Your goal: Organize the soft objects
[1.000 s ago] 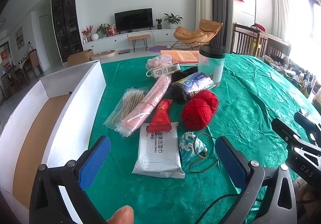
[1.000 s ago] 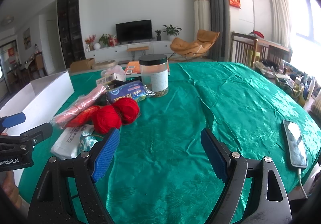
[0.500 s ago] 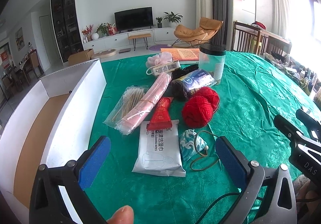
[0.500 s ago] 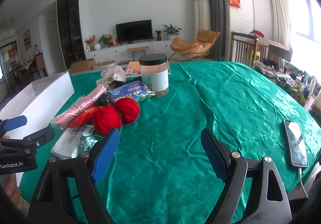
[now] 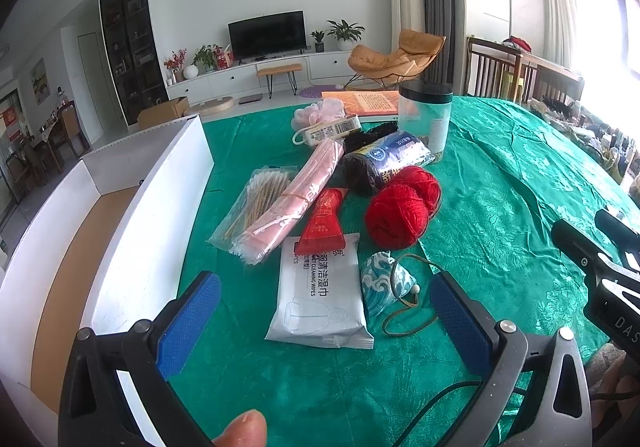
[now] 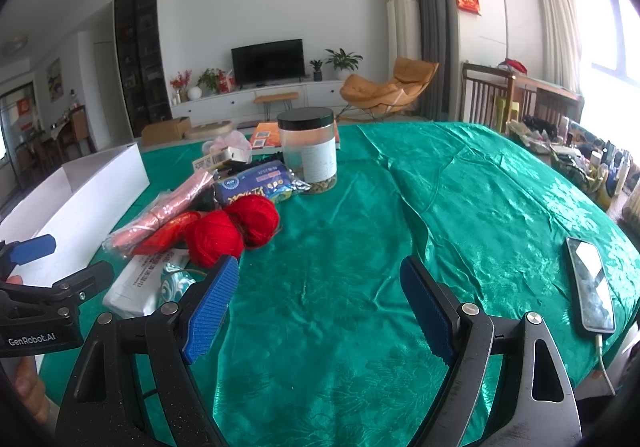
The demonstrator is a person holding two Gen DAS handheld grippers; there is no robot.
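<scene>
Two yarn balls [image 5: 402, 203] lie mid-counter [image 5: 500, 175] among packets, beside the wipes [image 5: 320, 295] and pouch [image 5: 382, 281]. Left gripper [image 5: 324, 321] hovers spread over the wipes; right gripper [image 6: 316, 299] hangs spread over bare cloth. White box [image 5: 132, 215] stands left.

A table draped in shiny green patterned cloth [image 6: 360, 247] carried everything. Left of its red yarn balls [image 5: 400, 207] lay a white wipes pack [image 5: 320, 295]. Farther left stood a white cardboard box [image 5: 152, 231].

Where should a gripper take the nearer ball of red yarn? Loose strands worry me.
Pinch the nearer ball of red yarn across its round middle, from above; the second red ball touches its far side, while left and right flanks look free.
</scene>
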